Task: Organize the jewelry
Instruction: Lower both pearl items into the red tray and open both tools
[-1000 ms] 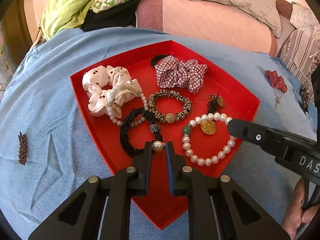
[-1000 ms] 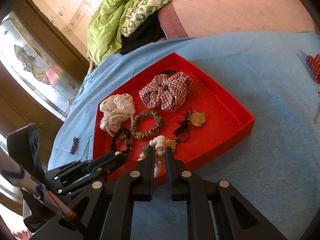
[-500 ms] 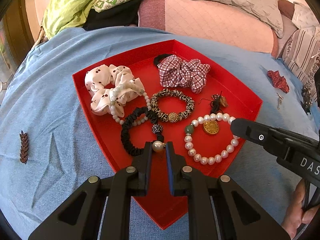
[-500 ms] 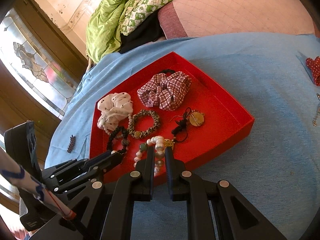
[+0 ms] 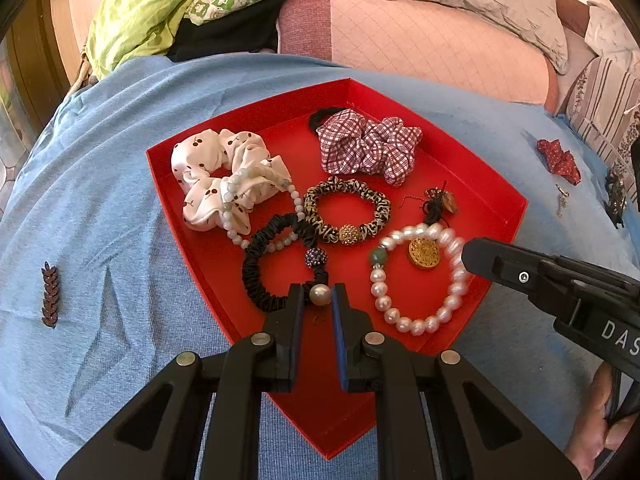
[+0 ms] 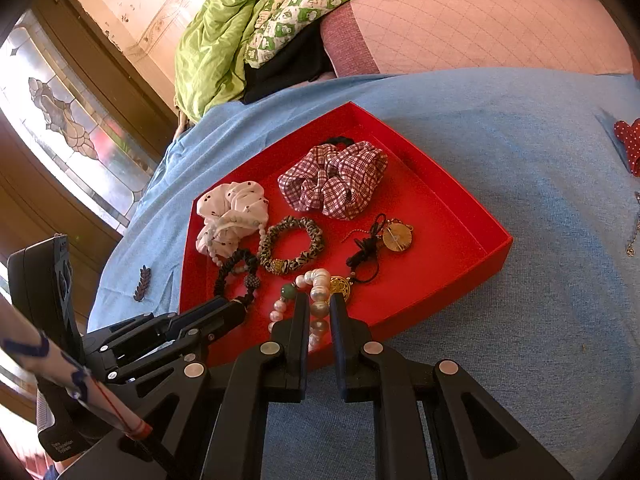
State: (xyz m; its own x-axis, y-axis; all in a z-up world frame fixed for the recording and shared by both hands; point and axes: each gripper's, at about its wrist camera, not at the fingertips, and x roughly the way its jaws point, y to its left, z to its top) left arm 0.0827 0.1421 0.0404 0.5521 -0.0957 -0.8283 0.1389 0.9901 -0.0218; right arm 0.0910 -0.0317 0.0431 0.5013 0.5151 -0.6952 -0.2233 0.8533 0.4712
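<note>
A red tray (image 5: 224,264) lies on a blue cloth and holds hair ties and bracelets. My left gripper (image 5: 318,295) is shut on the round pearl of a black hair tie (image 5: 256,272) at the tray's near side. In the right wrist view my right gripper (image 6: 319,309) is shut on a bead of the pearl bracelet (image 6: 316,280), close to its gold pendant (image 6: 340,286). Seen from the left wrist, the right gripper (image 5: 470,256) comes in from the right onto the pearl bracelet (image 5: 416,324). The left gripper (image 6: 238,312) shows at the lower left.
Also in the tray are a white cherry scrunchie (image 5: 208,176), a plaid scrunchie (image 5: 368,144) and a leopard hair tie (image 5: 346,208). On the cloth lie a brown leaf clip (image 5: 50,294) at the left and a red dotted scrunchie (image 5: 558,160) at the right. Bedding is piled behind.
</note>
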